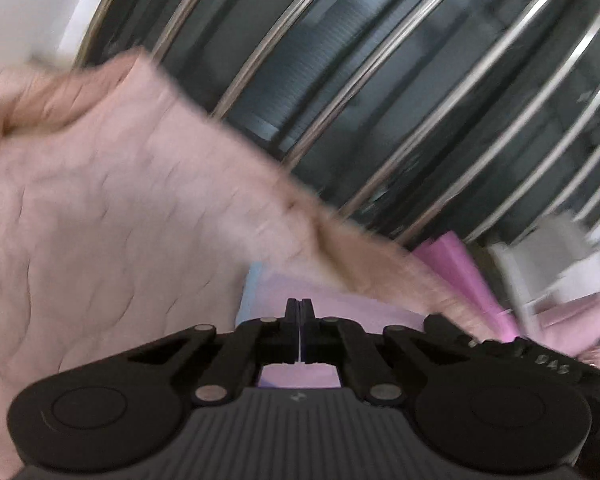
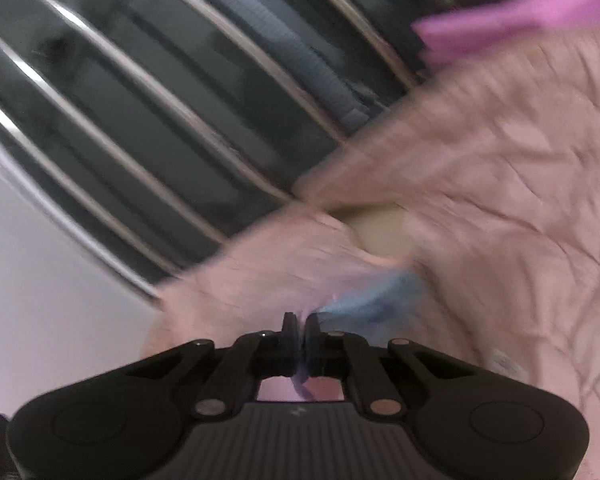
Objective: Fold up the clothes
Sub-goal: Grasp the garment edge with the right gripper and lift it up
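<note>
Cloth filled both views: a pale pink garment (image 1: 100,200) lay across the left half of the left wrist frame and, in the right wrist frame (image 2: 500,200), across the right half. The left gripper (image 1: 299,312) had its jaws together, with nothing clearly between them. The right gripper (image 2: 300,326) was pinched shut, seemingly on a thin fold of pink and blue fabric (image 2: 372,304), though blur obscured it. The garment's long edge ran diagonally, between the two hands.

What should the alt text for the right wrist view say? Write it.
Black tongs are shut on thin fabric, with a blurred, wrinkled pink garment filling the right side. Behind it are dark panels with shiny metal bars, and a brighter pink cloth sits at top right.
</note>
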